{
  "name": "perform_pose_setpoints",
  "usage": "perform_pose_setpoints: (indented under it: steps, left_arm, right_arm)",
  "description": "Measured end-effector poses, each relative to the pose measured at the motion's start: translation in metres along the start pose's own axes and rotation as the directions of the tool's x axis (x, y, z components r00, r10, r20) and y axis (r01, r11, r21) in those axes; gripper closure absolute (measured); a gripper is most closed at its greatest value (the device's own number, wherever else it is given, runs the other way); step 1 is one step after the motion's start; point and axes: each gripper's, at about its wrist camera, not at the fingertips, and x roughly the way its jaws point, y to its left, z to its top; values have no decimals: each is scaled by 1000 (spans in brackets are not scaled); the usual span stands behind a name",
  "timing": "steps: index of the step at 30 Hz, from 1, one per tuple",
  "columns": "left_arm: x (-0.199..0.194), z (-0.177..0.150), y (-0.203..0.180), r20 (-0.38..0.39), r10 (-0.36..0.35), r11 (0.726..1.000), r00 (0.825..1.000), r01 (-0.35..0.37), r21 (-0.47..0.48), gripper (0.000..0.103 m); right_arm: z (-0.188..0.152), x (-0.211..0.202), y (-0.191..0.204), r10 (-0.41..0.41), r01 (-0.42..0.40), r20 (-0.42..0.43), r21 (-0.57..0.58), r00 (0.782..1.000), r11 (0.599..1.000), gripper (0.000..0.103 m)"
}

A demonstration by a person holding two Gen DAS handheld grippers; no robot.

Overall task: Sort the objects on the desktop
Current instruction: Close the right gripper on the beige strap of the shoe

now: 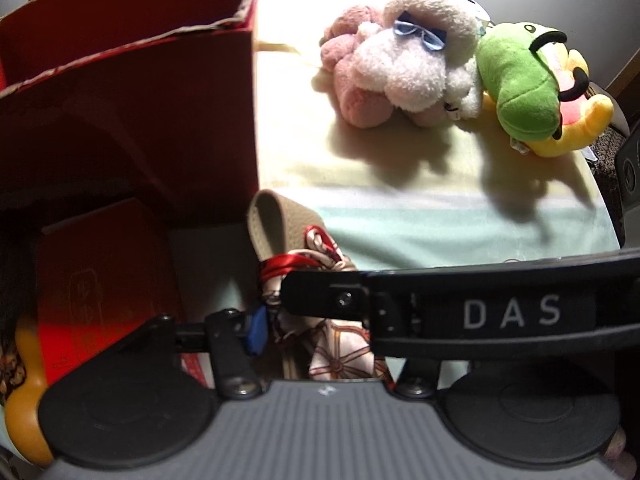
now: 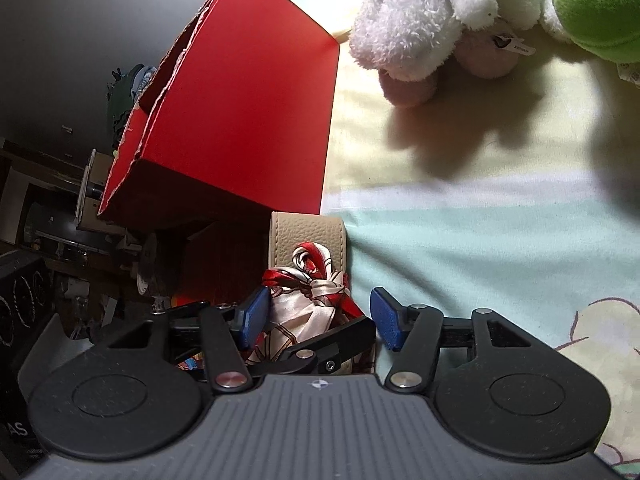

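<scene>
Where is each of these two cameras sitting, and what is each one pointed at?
Left wrist view: sits on the left hand-held gripper, looking forward over a beige strap with a knotted scarf toward the plush toys; the right gripper's black arm marked DAS crosses in front.
Right wrist view: sits on the right hand-held gripper, its blue pads open around the scarf, red box behind.
Shared: scarf, strap, red box, white plush, green plush.
</scene>
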Motion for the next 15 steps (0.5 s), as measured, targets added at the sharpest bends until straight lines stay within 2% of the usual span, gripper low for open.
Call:
perform_pose_setpoints:
  steps: [2,6,8,10,11,15]
  left_arm:
    - [0,1,1,-1,-28,1000,1000,28,-14,50]
    - [0,2,-6,4,-51,999,999,51,5,51]
    - [4,2,-12,3,-43,999,999,43,22,48]
    - [9,1,-14,-2,-34,999,999,34,27,41]
    - [10,0,-15,7,-28,999,1000,28,33,41]
    - [10,1,-14,20,-21,999,1000,20,34,45]
  right_arm:
    - [1,-3,-3,8,-8,3,13,1000,1000,49]
    - [0,-11,-9,8,-8,7,24,1000,1000,51]
    - [-2,-11,-11,6,-7,13,45,1000,999,45]
    - [-4,-9,-8,-6,5,21,30,1000,1000,40]
    - [-5,-8,-5,-9,9,27,19,1000,1000,37]
    - [-2,-4,0,-13,13,36,-2,999,1000,38]
